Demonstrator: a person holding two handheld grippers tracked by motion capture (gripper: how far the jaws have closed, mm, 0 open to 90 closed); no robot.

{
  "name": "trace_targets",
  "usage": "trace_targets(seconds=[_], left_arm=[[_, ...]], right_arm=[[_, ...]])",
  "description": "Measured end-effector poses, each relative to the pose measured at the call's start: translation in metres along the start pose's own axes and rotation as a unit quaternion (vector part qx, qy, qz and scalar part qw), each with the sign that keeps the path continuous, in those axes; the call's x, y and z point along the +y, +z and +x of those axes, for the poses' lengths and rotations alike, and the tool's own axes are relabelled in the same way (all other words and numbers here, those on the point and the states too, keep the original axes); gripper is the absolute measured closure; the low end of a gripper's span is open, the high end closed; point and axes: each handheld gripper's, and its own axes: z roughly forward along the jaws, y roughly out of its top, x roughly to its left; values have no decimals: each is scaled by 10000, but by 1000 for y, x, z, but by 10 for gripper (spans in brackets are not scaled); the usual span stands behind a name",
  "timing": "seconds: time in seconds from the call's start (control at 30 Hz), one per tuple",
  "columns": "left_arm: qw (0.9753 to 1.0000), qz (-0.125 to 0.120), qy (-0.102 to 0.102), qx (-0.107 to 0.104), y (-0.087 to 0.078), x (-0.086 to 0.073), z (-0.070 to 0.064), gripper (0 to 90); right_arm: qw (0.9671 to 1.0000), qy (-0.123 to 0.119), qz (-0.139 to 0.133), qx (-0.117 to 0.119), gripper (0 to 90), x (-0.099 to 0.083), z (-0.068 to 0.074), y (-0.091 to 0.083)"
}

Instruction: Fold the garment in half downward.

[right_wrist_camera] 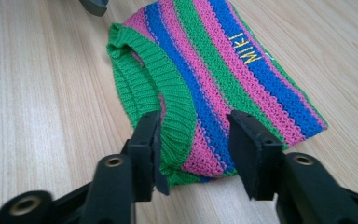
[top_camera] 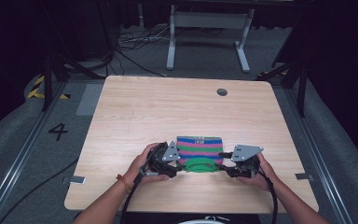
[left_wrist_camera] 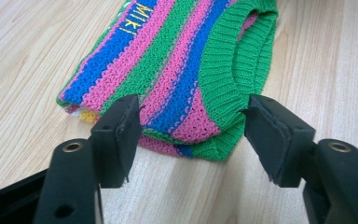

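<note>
A small folded knit sweater (top_camera: 199,149) with green, pink and blue stripes lies flat on the wooden table (top_camera: 168,102), near its front edge; the green ribbed collar faces me. In the left gripper view the sweater (left_wrist_camera: 182,60) carries yellow lettering. My left gripper (top_camera: 179,165) is open at the sweater's near left corner, and that corner lies between its jaws (left_wrist_camera: 193,109). My right gripper (top_camera: 223,161) is open too, its jaws (right_wrist_camera: 193,126) astride the near right corner of the sweater (right_wrist_camera: 214,79) without pinching it.
A round cable hole (top_camera: 222,92) sits in the table's far right part. Behind the table are a grey desk frame (top_camera: 209,37) and loose cables (top_camera: 135,42) on the floor. A tip of the other gripper (right_wrist_camera: 93,5) shows beyond the collar.
</note>
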Motion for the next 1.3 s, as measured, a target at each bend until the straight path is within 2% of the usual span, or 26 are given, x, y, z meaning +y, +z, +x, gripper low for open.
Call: trace_targets(seconds=[0.13, 0.2, 0.27, 0.3, 0.37, 0.47, 0.57, 0.63, 0.87, 1.0, 1.1, 1.3], left_arm=[[10000, 50, 63, 43, -3, 1, 0, 301], [10000, 57, -7, 51, -8, 1, 1, 262], [9999, 102, 12, 29, -9, -1, 1, 262], [9998, 182, 86, 93, -10, -1, 2, 243], [9993, 331, 28, 178, -13, -1, 5, 235], [9990, 343, -7, 278, -23, -4, 7, 226], [9990, 336, -59, 291, -29, -9, 10, 220], [9987, 358, -212, 301, -35, -17, 12, 216], [9973, 537, -308, 407, -46, -35, 17, 204], [9969, 506, -411, 432, -55, -47, 21, 204], [9965, 549, -447, 438, -59, -52, 22, 206], [9964, 485, -501, 474, -69, -59, 22, 206]], right_arm=[[9999, 76, -9, -72, 458, 1, 0, -3], [9998, 97, 44, -146, 395, 2, -3, -8], [9998, 117, 33, -171, 376, 2, -3, -9], [9996, 194, 59, -193, 345, 1, -5, -12], [9995, 171, 116, -241, 326, 0, -6, -14], [9991, 190, 194, -331, 307, -5, -10, -20], [9985, 279, 235, -412, 296, -12, -13, -28], [9980, 328, 235, -478, 288, -17, -15, -32], [9962, 502, 280, -657, 281, -33, -21, -47], [9950, 554, 364, -751, 280, -44, -24, -55], [9945, 626, 369, -755, 280, -49, -26, -58], [9925, 766, 426, -847, 275, -64, -28, -69]])
